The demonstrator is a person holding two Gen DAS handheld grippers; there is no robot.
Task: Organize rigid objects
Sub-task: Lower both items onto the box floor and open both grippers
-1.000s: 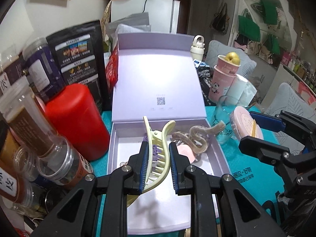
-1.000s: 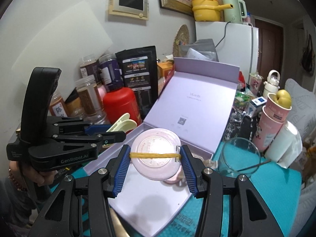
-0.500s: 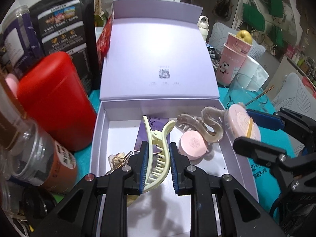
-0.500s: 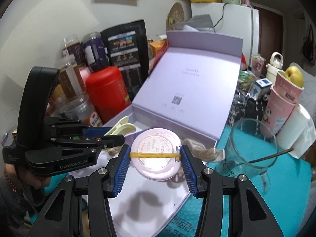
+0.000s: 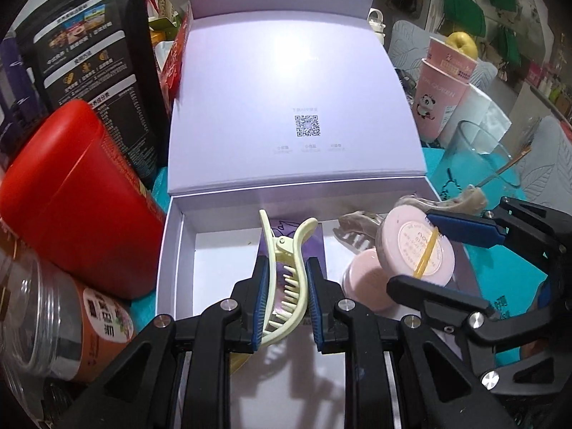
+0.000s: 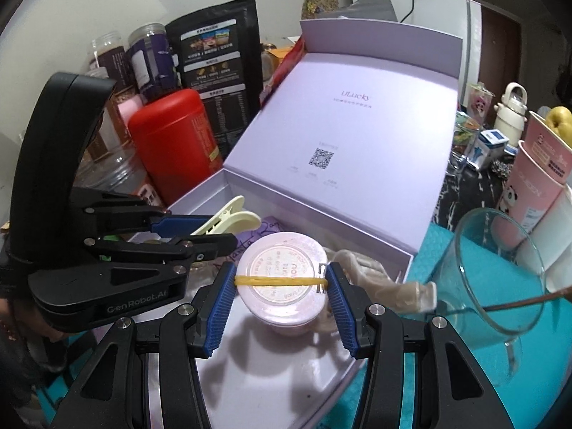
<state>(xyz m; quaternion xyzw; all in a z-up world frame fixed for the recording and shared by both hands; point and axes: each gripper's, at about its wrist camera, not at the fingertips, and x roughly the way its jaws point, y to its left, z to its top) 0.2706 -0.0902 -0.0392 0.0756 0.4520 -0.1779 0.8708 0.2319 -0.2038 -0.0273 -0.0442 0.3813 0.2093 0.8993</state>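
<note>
My left gripper [image 5: 284, 282] is shut on a pale yellow hair claw clip [image 5: 286, 261] and holds it over the open lavender box [image 5: 171, 257]. My right gripper [image 6: 280, 286] is shut on a round pink jar with a yellow rubber band [image 6: 280, 279], held over the box's right side; it also shows in the left wrist view [image 5: 416, 246]. Inside the box lie a second pink jar [image 5: 361, 275], a translucent beige claw clip [image 5: 357, 221] and a purple card [image 5: 318, 236]. The yellow clip shows in the right wrist view [image 6: 228, 218].
The box lid [image 5: 293, 100] stands open at the back. A red canister [image 5: 78, 200], clear jars [image 5: 50, 321] and a black pouch [image 5: 93, 57] crowd the left. A glass with a stick [image 6: 493, 271] and pink cups [image 6: 536, 168] stand on the right on the teal tabletop [image 6: 464, 386].
Both grippers have moved forward and lower over the box, still holding the yellow clip and the banded pink jar.
</note>
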